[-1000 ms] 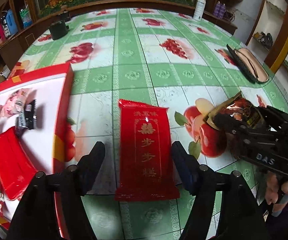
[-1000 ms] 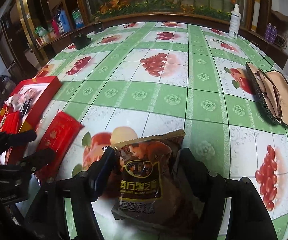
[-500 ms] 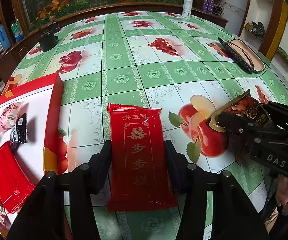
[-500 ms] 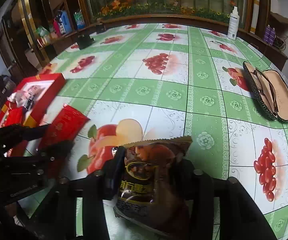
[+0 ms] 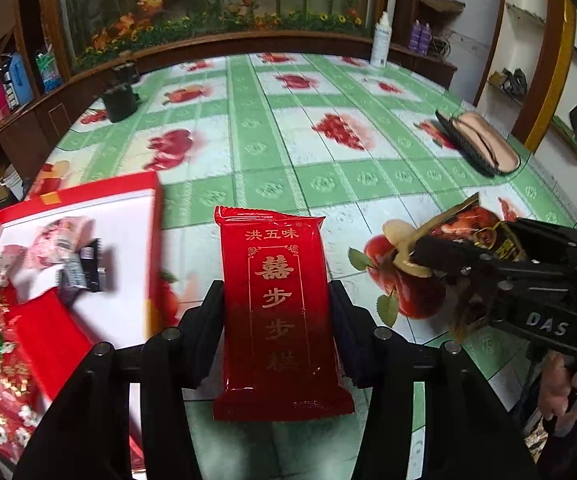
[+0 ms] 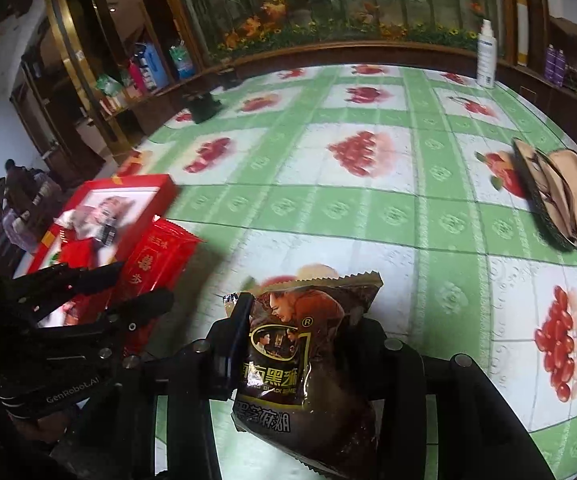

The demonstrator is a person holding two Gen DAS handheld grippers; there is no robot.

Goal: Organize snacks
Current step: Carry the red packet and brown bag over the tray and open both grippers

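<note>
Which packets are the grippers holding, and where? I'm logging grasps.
Left gripper: red snack packet, fingers on its long side edges near mid-length. Right gripper: brown sesame packet, gripped across its middle.

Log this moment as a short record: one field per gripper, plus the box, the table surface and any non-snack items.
left gripper: shut on red snack packet
right gripper: shut on brown sesame packet
red box: open, on the left, holds several small packets
tablecloth: green and white, fruit prints
glasses case: open, far right
spray bottle: upright at far edge
</note>
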